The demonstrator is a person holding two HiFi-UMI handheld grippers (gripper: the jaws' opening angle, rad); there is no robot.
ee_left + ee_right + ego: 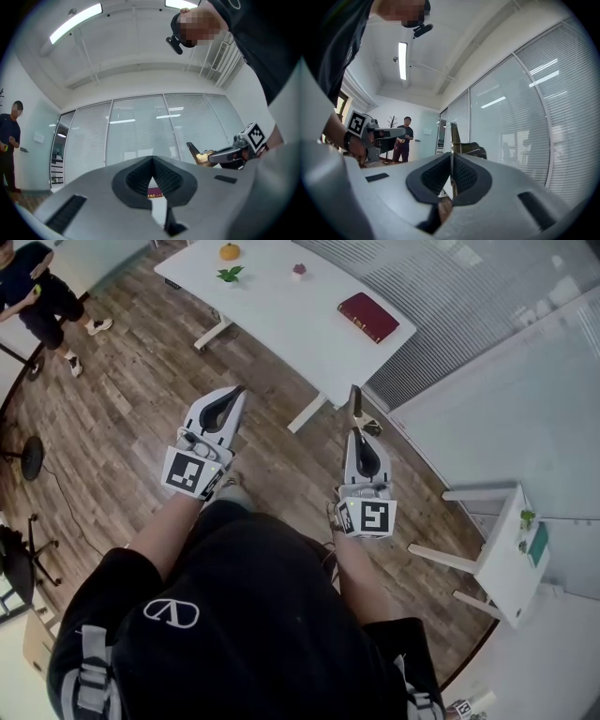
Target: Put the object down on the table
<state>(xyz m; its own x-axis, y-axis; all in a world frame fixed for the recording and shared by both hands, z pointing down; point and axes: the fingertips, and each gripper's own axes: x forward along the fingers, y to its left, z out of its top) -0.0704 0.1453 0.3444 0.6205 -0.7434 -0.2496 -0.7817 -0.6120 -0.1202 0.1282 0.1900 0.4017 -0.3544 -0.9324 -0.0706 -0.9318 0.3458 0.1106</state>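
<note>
Your black shirt (253, 615) fills the lower frame. Your right gripper (355, 432) has its jaws clamped on a thin dark object (355, 401) at frame centre. The left gripper (234, 395) has its jaws together and empty. The worktop (281, 306) lies upper centre, well apart, so if you release early the object falls to the wooden floor (141, 390).

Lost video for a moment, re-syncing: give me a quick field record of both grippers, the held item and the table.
Left gripper: shut, empty
Right gripper: shut on thin dark-and-gold object, which sticks out past the tips
Held object position: over wooden floor, short of the table
Table: long white table ahead
On table: round orange fruit, green leafy sprig, small pink object, dark red book
Task status: object not yet put down
</note>
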